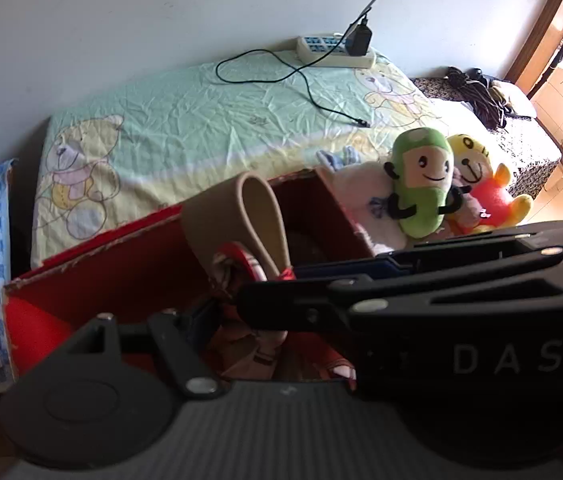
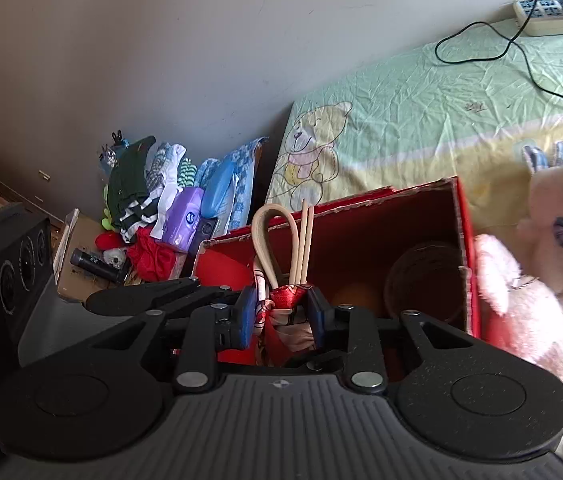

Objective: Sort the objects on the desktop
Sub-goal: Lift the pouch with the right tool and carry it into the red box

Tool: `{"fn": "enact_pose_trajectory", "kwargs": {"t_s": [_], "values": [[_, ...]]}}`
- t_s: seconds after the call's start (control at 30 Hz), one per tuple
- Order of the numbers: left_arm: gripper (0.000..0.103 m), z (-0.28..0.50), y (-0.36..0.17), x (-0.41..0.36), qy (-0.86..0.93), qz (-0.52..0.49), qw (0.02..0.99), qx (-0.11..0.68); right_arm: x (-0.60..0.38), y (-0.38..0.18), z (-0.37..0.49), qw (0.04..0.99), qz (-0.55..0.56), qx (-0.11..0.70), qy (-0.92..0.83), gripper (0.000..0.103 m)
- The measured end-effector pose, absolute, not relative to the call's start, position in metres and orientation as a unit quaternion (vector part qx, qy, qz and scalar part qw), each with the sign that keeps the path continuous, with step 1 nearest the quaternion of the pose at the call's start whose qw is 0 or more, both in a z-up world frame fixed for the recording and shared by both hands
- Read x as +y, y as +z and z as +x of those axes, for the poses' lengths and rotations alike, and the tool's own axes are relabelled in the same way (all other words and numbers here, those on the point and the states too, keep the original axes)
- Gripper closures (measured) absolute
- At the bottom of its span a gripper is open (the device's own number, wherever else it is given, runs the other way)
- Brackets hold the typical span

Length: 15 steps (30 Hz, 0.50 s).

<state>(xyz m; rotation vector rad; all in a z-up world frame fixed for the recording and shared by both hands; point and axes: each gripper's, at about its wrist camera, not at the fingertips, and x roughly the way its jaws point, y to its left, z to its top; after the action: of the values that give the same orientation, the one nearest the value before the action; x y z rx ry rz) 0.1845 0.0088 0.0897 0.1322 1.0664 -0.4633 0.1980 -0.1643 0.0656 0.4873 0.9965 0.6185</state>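
**Right gripper clamped on scarf over red box**

The right gripper [image 2: 281, 314] is levelled above the red box [image 2: 421, 216], both blue pads pressed against the patterned scarf [image 2: 285, 316]. The left gripper's [image 1: 237, 296] closure cannot be determined; the scarf is seen just beyond it.

Daylight is streaming in from the doorway [image 1: 561, 40], blowing out that corner | box interior [image 2: 381, 240] is sitting dim | edges are bending, fisheye | focus is softening slightly

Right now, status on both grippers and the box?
Right gripper shut on red patterned cloth over red cardboard box. Left gripper unclear. Nothing in the way.
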Motion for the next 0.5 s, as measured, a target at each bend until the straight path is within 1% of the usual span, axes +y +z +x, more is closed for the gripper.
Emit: {"fn": "enact_pose_trajectory", "kwargs": {"t_s": [0.13, 0.27, 0.4, 0.5], "values": [[0.034, 0.2, 0.066, 0.038, -0.208, 0.051, 0.819, 0.532, -0.134, 0.047, 0.213, 0.79, 0.218, 0.492, 0.293, 0.073], [0.036, 0.216, 0.034, 0.057, -0.203, 0.045, 0.793, 0.572, -0.111, 0.021, 0.227, 0.771, 0.216, 0.529, 0.282, 0.073], [0.036, 0.226, 0.009, 0.067, -0.194, 0.055, 0.774, 0.6, -0.096, 0.005, 0.232, 0.759, 0.208, 0.552, 0.274, 0.078], [0.036, 0.231, -0.004, 0.073, -0.195, 0.052, 0.761, 0.617, -0.091, -0.003, 0.234, 0.755, 0.201, 0.564, 0.267, 0.08]]}}
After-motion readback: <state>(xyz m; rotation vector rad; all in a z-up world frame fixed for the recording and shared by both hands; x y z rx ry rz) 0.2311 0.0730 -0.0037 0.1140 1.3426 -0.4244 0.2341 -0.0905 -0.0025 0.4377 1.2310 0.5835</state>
